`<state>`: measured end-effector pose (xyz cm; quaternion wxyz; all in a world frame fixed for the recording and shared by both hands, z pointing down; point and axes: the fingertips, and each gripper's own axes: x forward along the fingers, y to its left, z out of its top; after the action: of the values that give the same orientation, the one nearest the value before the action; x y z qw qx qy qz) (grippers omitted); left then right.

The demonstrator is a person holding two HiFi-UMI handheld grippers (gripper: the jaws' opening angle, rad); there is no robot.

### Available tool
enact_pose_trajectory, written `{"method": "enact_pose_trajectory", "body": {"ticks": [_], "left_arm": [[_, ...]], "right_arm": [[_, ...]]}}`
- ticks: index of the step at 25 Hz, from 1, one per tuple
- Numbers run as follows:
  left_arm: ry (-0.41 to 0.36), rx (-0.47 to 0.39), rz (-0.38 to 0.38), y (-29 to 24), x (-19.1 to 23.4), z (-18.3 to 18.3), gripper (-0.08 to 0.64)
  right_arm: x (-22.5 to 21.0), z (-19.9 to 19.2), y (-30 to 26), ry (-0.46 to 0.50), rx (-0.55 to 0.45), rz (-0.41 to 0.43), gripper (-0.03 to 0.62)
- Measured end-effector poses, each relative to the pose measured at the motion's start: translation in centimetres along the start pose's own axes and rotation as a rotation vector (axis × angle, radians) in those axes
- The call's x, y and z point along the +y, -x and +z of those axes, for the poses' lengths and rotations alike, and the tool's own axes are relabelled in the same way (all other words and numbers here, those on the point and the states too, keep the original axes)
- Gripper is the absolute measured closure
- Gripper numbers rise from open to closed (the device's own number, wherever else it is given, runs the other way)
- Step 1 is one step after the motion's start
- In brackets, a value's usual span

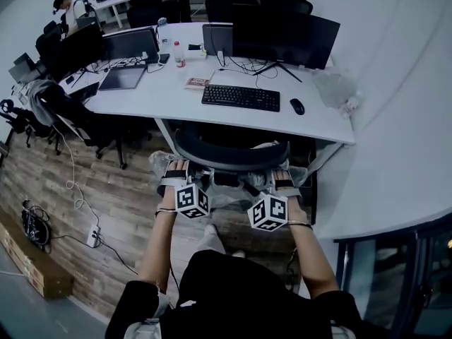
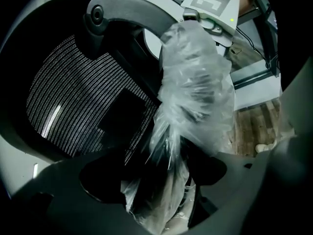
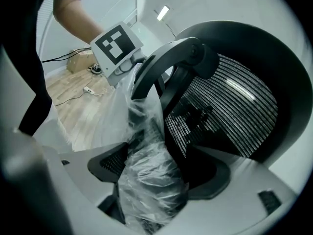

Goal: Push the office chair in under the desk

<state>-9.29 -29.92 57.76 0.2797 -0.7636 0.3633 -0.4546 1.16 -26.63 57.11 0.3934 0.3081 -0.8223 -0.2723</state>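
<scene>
The black mesh-backed office chair [image 1: 229, 154] stands partly under the white worktop [image 1: 176, 97], its curved backrest just ahead of both claws. The left claw [image 2: 156, 177] is closed around the left plastic-wrapped armrest [image 2: 156, 202], and the right claw [image 3: 159, 173] grips the right plastic-wrapped armrest [image 3: 146, 192]. Crumpled film blurs where pads meet armrests, and the worktop hides the seat and wheels.
</scene>
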Motion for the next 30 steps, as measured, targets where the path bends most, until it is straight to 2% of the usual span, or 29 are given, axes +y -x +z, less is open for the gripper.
{"method": "enact_pose_trajectory", "body": {"ticks": [11, 30], "left_arm": [[0.000, -0.020, 0.014, -2.3, 2.4, -1.1, 0.170], [0.015, -0.031, 0.027, -10.9, 9.3, -4.1, 0.167]], "right_arm": [[-2.1, 0.3, -2.8, -0.002, 0.004, -0.002, 0.239], [-9.1, -0.7, -12.4, -0.038, 0.024, 0.004, 0.239]]}}
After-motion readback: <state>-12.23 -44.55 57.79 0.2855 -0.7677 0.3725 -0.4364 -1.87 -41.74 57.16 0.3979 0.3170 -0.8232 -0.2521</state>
